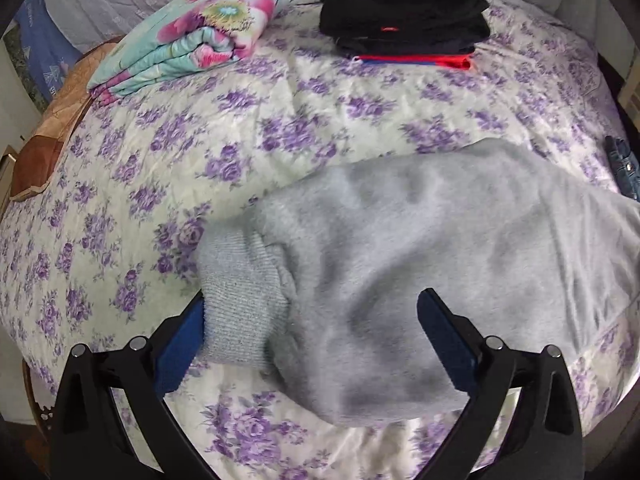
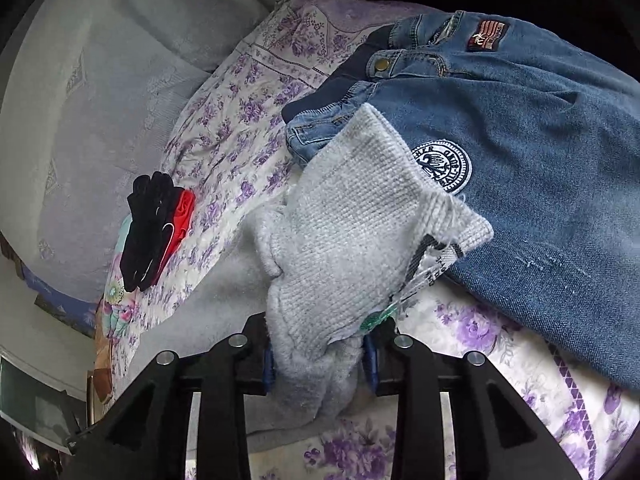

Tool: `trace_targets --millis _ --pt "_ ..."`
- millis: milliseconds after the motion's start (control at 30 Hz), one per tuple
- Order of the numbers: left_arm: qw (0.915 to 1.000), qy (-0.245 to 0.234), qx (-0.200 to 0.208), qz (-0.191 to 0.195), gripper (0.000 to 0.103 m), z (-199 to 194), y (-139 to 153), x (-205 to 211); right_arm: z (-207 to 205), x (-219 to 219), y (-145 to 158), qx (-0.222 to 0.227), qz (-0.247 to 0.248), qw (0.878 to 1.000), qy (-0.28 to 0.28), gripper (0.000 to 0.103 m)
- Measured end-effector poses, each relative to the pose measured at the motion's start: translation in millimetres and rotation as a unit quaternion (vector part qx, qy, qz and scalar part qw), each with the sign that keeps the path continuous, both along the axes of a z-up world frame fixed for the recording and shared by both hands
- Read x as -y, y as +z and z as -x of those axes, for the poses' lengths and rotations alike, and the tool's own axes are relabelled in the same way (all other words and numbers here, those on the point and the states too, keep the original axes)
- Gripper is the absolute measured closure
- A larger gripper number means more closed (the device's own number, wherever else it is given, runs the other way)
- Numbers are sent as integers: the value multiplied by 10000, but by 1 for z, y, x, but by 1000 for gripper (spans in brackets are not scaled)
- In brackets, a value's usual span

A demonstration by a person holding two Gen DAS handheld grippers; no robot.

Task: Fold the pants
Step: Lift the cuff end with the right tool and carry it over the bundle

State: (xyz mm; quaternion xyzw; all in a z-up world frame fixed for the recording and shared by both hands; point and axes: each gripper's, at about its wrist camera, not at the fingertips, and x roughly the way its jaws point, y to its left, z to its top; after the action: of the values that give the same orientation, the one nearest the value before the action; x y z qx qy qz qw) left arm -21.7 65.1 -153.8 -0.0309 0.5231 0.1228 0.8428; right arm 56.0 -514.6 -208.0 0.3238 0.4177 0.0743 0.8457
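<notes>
Grey fleece pants (image 1: 420,240) lie across the flowered bedspread (image 1: 160,152). One ribbed cuff (image 1: 240,292) rests against the inner side of a finger of my left gripper (image 1: 312,340). That gripper is open, its jaws wide apart astride the leg end and pointing steeply down. In the right wrist view the ribbed waistband (image 2: 352,220) with its label (image 2: 436,260) bunches up in front of the camera. My right gripper (image 2: 320,364) is shut on the fleece just below it, both blue pads touching the cloth. The waistband overlaps blue jeans (image 2: 540,160).
A stack of folded black clothes (image 1: 404,12) with a red layer sits at the far side of the bed, also visible as the black stack (image 2: 150,224). A folded flowered blanket (image 1: 200,32) lies beside it. The unfolded jeans cover the bed's right part.
</notes>
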Motion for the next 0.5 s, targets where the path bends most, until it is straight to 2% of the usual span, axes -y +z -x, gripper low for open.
trace_targets --millis 133,267,400,500 --pt "9992 27 -49 -398 5 -8 5 23 1 2 -11 -74 -79 9999 -68 70" --pt "9982 112 500 -302 5 -2 41 26 2 1 -10 -84 -50 9999 -50 70" --pt "9975 -275 602 -238 5 -11 53 52 1 -1 -7 -92 27 9999 -63 70" --pt "9963 -785 338 -59 5 -23 34 80 2 -3 -6 -101 62 9999 -89 70"
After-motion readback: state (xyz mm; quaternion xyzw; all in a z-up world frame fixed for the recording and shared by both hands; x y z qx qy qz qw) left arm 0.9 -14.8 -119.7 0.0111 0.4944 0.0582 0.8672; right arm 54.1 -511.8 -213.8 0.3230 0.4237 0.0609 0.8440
